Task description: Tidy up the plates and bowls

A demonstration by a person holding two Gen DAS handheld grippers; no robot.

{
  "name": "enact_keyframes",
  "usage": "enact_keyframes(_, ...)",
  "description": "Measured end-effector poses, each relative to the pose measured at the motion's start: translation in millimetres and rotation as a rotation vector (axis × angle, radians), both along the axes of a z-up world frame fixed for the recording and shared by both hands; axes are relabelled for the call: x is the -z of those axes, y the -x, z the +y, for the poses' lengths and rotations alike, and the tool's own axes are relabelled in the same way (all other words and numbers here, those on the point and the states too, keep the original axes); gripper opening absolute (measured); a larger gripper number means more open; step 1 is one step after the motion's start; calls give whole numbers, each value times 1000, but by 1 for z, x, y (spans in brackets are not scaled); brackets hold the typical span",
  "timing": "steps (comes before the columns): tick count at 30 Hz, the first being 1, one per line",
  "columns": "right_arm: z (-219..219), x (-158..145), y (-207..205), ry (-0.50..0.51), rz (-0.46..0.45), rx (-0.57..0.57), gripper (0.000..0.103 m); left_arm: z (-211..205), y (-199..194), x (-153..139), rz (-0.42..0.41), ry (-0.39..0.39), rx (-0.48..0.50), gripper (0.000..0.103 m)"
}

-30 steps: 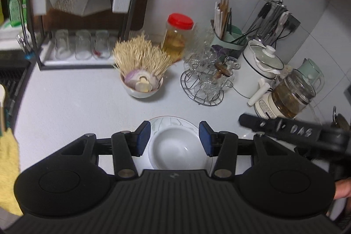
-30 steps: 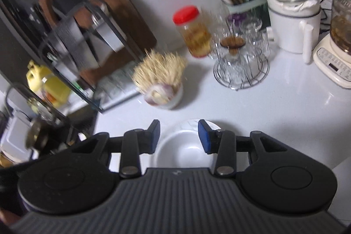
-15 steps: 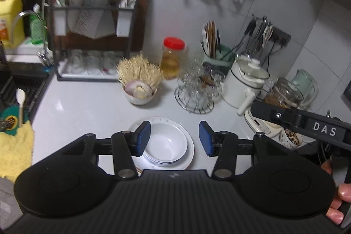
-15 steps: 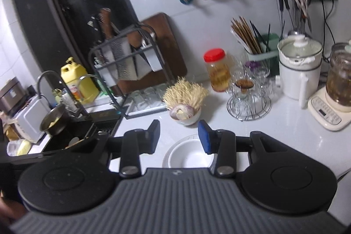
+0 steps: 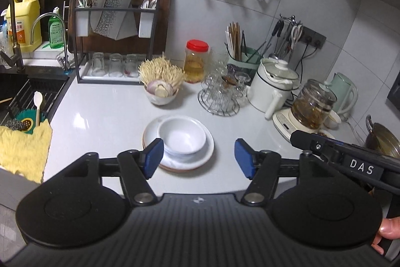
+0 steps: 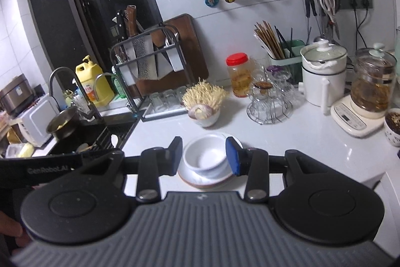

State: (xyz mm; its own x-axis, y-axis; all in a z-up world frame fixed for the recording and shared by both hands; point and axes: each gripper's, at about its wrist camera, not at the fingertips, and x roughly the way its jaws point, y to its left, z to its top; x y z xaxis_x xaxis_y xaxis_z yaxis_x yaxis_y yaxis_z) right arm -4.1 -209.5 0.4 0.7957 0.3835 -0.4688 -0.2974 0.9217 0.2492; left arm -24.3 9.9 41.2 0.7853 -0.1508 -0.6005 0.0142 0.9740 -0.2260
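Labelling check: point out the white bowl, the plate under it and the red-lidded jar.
white bowl (image 5: 183, 135), left wrist view, inner bottom.
plate (image 5: 208, 149), left wrist view, bare right rim.
red-lidded jar (image 6: 240, 78), right wrist view, glass body below the lid.

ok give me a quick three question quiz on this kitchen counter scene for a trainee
1. True or false: the white bowls sit stacked on the plates.
2. Multiple choice: what stands directly behind the stack on the counter? A) a kettle B) a small bowl of enoki mushrooms C) a frying pan
3. Fill in: the jar behind the mushrooms has a ___ lid.

Key
1. True. The bowls are nested on top of the plates.
2. B.
3. Red.

Side note: neither the left gripper nor the right gripper holds anything; the left one's jaws are opening, with nothing between them.
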Motion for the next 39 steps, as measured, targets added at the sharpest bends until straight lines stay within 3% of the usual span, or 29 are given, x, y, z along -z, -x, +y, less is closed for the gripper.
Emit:
enact_keyframes(6, -9, 11, 21, 34, 5, 15, 46, -12, 23, 8, 16, -22, -11, 86)
enact_keyframes(8, -12, 12, 27, 47, -6, 22, 65, -13, 28, 11, 19, -16, -13, 90)
enact_keyframes(11, -16, 13, 33, 56, -13, 34, 81, -14, 32, 14, 35, -26, -18, 95)
enact_keyframes(39, -32, 17, 58, 69, -22, 47, 81, -30, 65, 14, 30, -72, -64, 99)
